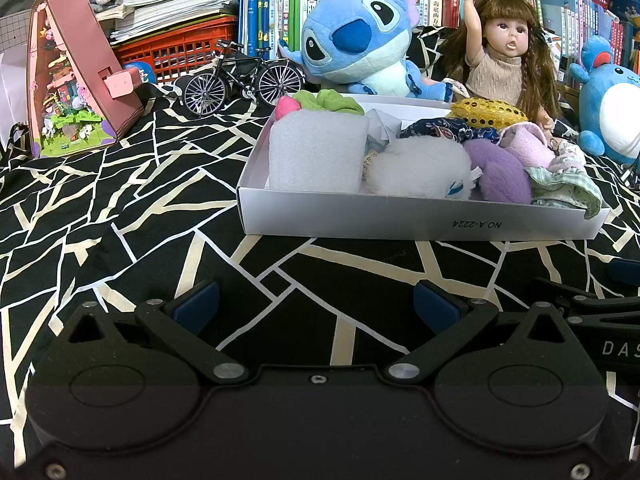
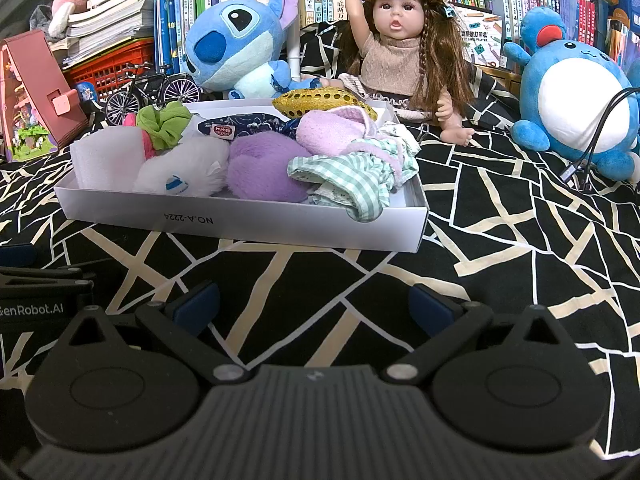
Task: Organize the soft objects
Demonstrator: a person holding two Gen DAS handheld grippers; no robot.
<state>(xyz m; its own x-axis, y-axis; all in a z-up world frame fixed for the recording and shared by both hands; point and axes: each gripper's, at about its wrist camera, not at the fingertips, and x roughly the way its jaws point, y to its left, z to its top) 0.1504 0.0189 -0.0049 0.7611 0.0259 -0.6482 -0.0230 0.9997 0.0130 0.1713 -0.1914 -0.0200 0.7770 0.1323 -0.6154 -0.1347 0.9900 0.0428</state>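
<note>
A white cardboard box (image 1: 400, 220) (image 2: 240, 226) sits on the black patterned cloth, filled with soft things: a white foam block (image 1: 318, 154), a white fluffy plush (image 1: 420, 174) (image 2: 186, 172), a purple plush (image 1: 502, 172) (image 2: 262, 168), a green scrunchie (image 1: 332, 102) (image 2: 164, 124), a pink knit piece (image 2: 332, 130), a gold sequin pouch (image 2: 320, 100) and checked green cloth (image 2: 348, 174), which hangs over the front rim. My left gripper (image 1: 318, 306) is open and empty, in front of the box. My right gripper (image 2: 314, 304) is open and empty, also in front of it.
Behind the box sit a blue Stitch plush (image 1: 360, 36) (image 2: 236, 36), a long-haired doll (image 1: 508, 52) (image 2: 400, 36) and a round blue plush (image 2: 576, 100). A model bicycle (image 1: 244, 78), a pink triangular house model (image 1: 76, 76), a red crate (image 1: 180, 46) and bookshelves stand behind. Cables (image 2: 592, 148) lie at right.
</note>
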